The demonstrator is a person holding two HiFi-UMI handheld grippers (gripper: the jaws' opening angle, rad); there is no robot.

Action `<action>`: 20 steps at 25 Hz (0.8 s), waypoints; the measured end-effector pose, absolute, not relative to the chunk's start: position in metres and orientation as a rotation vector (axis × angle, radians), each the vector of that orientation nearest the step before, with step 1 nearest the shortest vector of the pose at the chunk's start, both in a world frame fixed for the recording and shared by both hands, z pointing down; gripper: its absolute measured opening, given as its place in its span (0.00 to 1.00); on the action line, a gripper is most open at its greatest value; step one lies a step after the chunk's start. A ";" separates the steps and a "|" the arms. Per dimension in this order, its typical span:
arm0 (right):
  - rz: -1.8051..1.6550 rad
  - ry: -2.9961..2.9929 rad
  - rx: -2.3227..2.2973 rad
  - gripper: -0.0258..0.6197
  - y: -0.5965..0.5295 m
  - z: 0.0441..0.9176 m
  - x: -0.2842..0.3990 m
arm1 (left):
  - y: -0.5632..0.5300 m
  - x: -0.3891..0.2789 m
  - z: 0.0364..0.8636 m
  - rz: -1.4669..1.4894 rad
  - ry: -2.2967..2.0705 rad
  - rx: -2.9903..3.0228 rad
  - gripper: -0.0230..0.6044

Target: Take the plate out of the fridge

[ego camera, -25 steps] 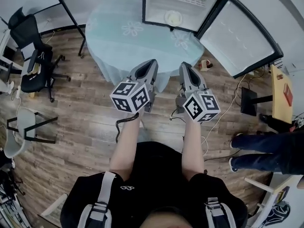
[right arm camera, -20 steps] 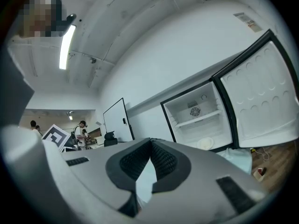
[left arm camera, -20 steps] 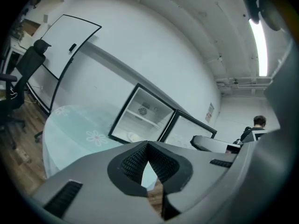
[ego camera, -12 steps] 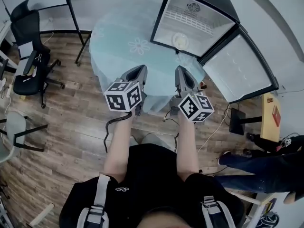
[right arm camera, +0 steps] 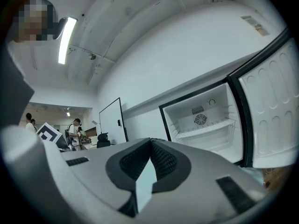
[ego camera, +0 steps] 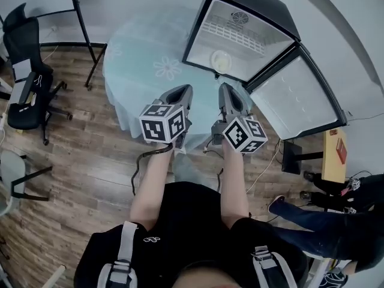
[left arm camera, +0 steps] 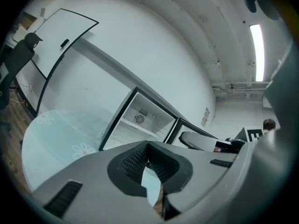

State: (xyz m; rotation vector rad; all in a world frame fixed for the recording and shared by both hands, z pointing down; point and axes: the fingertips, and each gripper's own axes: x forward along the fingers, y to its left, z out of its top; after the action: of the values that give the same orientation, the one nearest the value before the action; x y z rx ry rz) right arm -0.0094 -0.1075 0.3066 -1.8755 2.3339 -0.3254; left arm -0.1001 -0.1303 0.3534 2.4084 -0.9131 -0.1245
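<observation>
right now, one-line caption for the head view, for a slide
Left gripper and right gripper, jaws shut and empty, point across the round table at the open fridge holding the plate.

Head view looks steeply down; both gripper views look forward past their jaws at the fridge (ego camera: pixel 240 41), which all share.

Ahead: round table (ego camera: pixel 144 65). At its far right edge: fridge (ego camera: pixel 240 23), door (ego camera: pixel 297 95) swung open to the right. Inside fridge: plate (ego camera: pixel 220 59). Left of table: office chair (ego camera: pixel 24 83). At table's near edge: left gripper (ego camera: pixel 186 90) and right gripper (ego camera: pixel 224 89), side by side, apart.
</observation>
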 end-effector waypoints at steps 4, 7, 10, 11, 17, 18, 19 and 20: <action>-0.374 2.302 -1.920 0.04 -0.126 0.324 0.009 | -0.149 -0.080 0.366 -0.112 -0.866 2.397 0.04; -0.433 2.265 -1.972 0.04 -0.129 0.346 0.033 | -0.158 -0.064 0.388 -0.083 -0.833 2.365 0.04; -0.471 2.206 -1.999 0.04 -0.139 0.354 0.061 | -0.171 -0.042 0.398 -0.048 -0.806 2.353 0.04; -0.481 2.196 -2.005 0.04 -0.143 0.357 0.068 | -0.175 -0.034 0.400 -0.039 -0.797 2.353 0.04; -0.582 2.139 -2.042 0.04 -0.161 0.386 0.112 | -0.193 0.016 0.427 0.041 -0.740 2.332 0.04; -0.594 2.130 -2.051 0.04 -0.164 0.391 0.121 | -0.196 0.024 0.430 0.048 -0.732 2.330 0.04; -0.598 2.126 -2.066 0.04 -0.168 0.395 0.129 | -0.200 0.031 0.433 0.052 -0.727 2.331 0.04; -0.592 2.132 -2.087 0.04 -0.172 0.399 0.136 | -0.204 0.039 0.435 0.055 -0.723 2.332 0.04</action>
State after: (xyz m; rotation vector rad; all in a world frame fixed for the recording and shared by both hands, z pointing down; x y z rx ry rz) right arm 0.1357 -0.1725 0.3993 -2.0870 2.1320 -0.5917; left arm 0.0386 -0.2041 0.4353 2.3323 -0.7233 0.0545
